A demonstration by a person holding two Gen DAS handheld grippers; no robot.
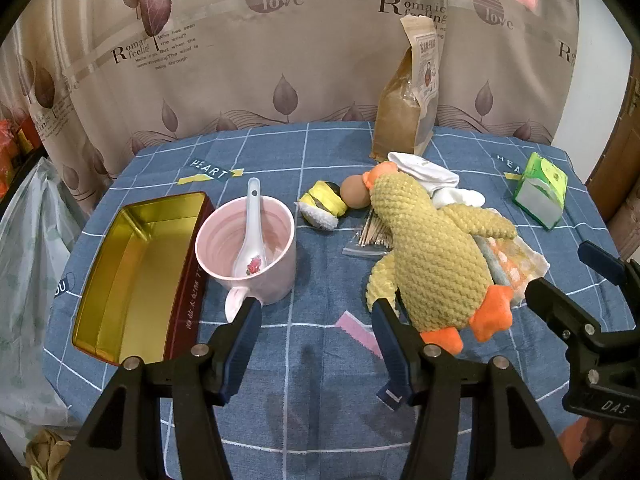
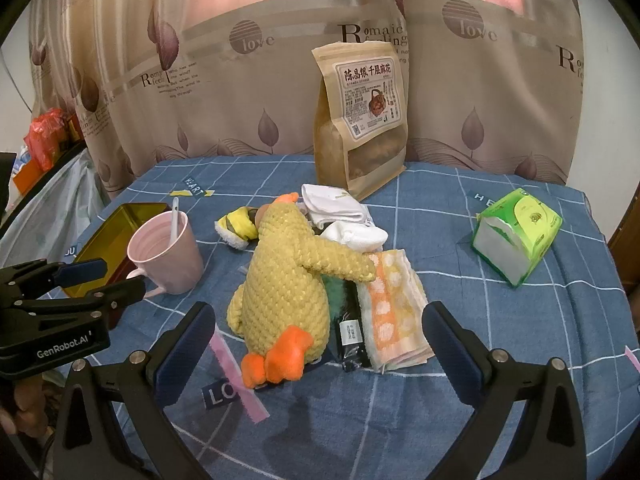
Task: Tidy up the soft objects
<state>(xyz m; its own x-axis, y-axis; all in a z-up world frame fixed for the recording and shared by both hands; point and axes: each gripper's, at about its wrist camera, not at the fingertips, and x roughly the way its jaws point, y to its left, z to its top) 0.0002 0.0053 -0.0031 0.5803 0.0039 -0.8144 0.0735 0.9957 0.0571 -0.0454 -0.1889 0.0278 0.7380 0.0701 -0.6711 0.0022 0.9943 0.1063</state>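
Observation:
A yellow knitted plush duck (image 1: 436,252) (image 2: 288,280) with orange feet lies on the blue checked tablecloth. Under its wing lie a folded orange-and-yellow towel (image 2: 392,312) (image 1: 516,260) and a dark folded item (image 2: 348,332). White socks (image 2: 344,216) (image 1: 428,176) lie behind it, and a small yellow-striped bee plush (image 1: 324,204) (image 2: 238,226) to its left. My left gripper (image 1: 316,316) is open and empty, just left of the duck's feet. My right gripper (image 2: 320,332) is open and empty, its fingers on either side of the duck and towel.
An open gold-lined tin (image 1: 132,272) (image 2: 116,224) sits at the left beside a pink mug (image 1: 248,248) (image 2: 164,252) with a spoon. An egg (image 1: 354,192), a bag of toothpicks (image 1: 368,236), a brown snack pouch (image 2: 360,120) (image 1: 408,96) and a green tissue pack (image 2: 516,232) (image 1: 540,188) also stand on the table.

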